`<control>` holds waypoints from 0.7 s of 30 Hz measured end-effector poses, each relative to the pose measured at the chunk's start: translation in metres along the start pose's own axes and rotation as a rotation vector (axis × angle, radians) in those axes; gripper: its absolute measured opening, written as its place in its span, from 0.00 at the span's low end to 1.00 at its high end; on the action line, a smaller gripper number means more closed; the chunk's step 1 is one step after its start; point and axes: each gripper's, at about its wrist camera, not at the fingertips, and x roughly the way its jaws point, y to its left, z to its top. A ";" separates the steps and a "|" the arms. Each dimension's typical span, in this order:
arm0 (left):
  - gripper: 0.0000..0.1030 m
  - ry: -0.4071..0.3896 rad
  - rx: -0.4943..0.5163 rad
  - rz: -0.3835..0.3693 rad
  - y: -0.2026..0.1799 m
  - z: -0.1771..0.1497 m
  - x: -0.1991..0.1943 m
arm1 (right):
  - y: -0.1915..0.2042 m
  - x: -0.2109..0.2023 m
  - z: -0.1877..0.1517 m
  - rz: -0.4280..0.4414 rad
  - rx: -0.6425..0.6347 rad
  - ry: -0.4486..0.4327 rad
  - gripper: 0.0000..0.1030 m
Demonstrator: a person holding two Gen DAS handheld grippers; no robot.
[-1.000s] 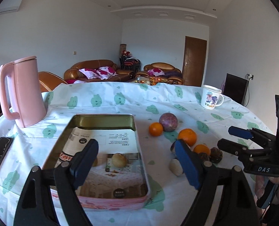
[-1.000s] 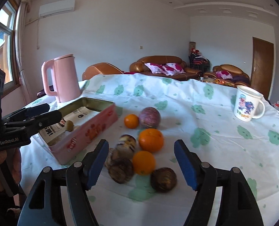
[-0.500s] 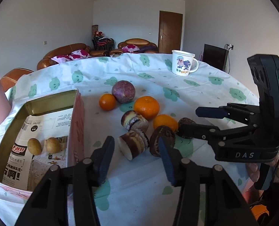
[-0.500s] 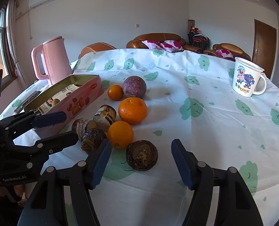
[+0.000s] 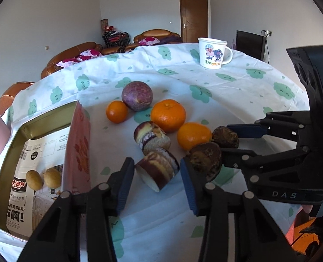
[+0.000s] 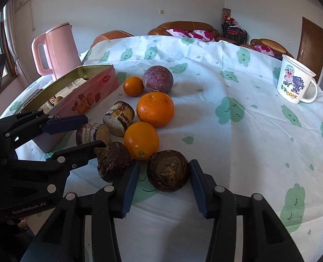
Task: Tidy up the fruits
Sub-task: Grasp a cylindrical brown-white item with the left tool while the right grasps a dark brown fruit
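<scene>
Claws first: my left claw [image 5: 156, 183] is open about as wide as the brown roll [image 5: 158, 171] that lies on its side between the blue pads. The pads sit just beside the roll's two ends, and I cannot tell if they touch it yet. My right claw [image 6: 163, 184] is open too, with a dark round fruit [image 6: 168, 170] sitting between its pads, a small gap on each side.

I think the job right now is to pinch each of these and lift. To do it well, I should close slowly and straight, so the roll does not spin or slip out. The right pad of my left claw is very near another dark lump [image 5: 206, 160], so I must not squash that one too. My right claw should hold the fruit at its fat middle, not near the top.

Going outward, a second roll [image 5: 152, 137] lies just past the first. Three oranges sit behind: a near orange [image 6: 141, 140] touching the dark fruit, a big orange [image 6: 155, 109], and a small orange [image 6: 133, 86] next to a purple ball fruit [image 6: 158, 79]. The pink tin [image 5: 77, 144] is on my left, close by, with two little brown fruits [image 5: 43, 178] already inside. A cup [image 6: 295, 85] and a pink jug [image 6: 56, 50] stand far off.
</scene>
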 end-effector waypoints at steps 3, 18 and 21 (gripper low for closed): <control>0.44 -0.006 -0.032 -0.039 0.005 -0.002 -0.001 | 0.004 0.000 0.000 -0.007 -0.022 -0.004 0.39; 0.43 -0.189 -0.109 -0.071 0.017 -0.009 -0.029 | 0.004 -0.032 -0.009 -0.041 -0.022 -0.209 0.39; 0.43 -0.219 -0.107 -0.059 0.017 -0.011 -0.034 | 0.004 -0.036 -0.011 -0.035 -0.028 -0.241 0.39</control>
